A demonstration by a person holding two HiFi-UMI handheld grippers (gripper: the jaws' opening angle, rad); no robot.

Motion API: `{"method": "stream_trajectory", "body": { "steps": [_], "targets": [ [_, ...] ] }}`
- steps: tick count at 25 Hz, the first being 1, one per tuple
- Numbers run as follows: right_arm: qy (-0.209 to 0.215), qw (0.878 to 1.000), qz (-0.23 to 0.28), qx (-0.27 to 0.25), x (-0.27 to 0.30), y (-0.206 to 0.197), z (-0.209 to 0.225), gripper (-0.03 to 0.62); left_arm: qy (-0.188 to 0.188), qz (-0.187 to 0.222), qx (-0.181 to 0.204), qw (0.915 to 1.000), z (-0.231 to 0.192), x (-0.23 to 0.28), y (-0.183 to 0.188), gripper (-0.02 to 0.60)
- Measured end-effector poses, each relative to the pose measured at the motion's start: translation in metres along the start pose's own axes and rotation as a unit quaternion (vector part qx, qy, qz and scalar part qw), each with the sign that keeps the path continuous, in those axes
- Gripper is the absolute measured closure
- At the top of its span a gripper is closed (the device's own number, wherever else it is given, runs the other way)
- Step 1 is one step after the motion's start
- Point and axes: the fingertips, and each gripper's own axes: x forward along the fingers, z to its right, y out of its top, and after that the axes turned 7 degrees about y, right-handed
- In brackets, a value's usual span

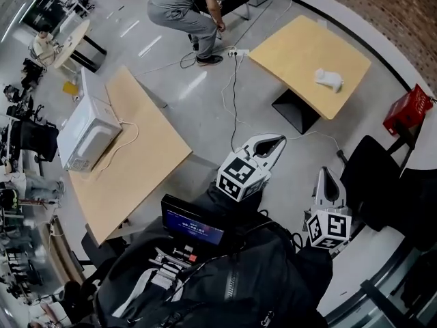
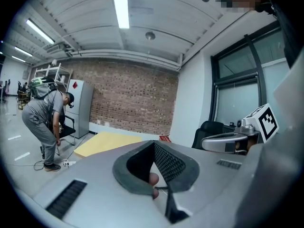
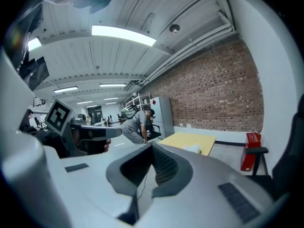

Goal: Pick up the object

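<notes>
The object is a small white thing (image 1: 328, 79) lying on the far tan table (image 1: 293, 46). In the right gripper view the white thing (image 3: 192, 148) shows on that table (image 3: 183, 137), well beyond the jaws. My left gripper (image 1: 280, 140) and right gripper (image 1: 326, 171) are both held close to my body, far short of the table, pointing toward it. Each has its jaws together with nothing between them. The left gripper (image 2: 154, 144) looks over the tan table (image 2: 109, 141); the right gripper (image 3: 152, 146) points the same way.
A person (image 1: 184, 9) crouches beyond the floor cables (image 1: 232, 80). A second tan table (image 1: 136, 156) at left carries a white microwave (image 1: 87, 132). A red box (image 1: 407, 110) and a black chair (image 1: 375, 176) stand at right. A black backpack (image 1: 225, 279) sits below me.
</notes>
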Motion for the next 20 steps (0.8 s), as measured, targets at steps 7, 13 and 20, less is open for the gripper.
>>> {"method": "stream_trajectory", "body": {
  "steps": [7, 13, 20],
  "targets": [
    [-0.006, 1.0, -0.008, -0.008, 0.077, 0.031, 0.024, 0.589, -0.009, 0.008, -0.008, 0.9999, -0.057, 0.054, 0.026, 0.586],
    [-0.006, 0.999, -0.033, -0.003, 0.145, 0.043, 0.035, 0.589, -0.006, 0.001, -0.028, 0.9996, -0.114, 0.09, 0.036, 0.586],
    [-0.015, 0.999, -0.047, -0.005, 0.193, 0.059, 0.057, 0.589, -0.011, -0.007, -0.051, 0.9986, -0.152, 0.134, 0.046, 0.586]
  ]
}}
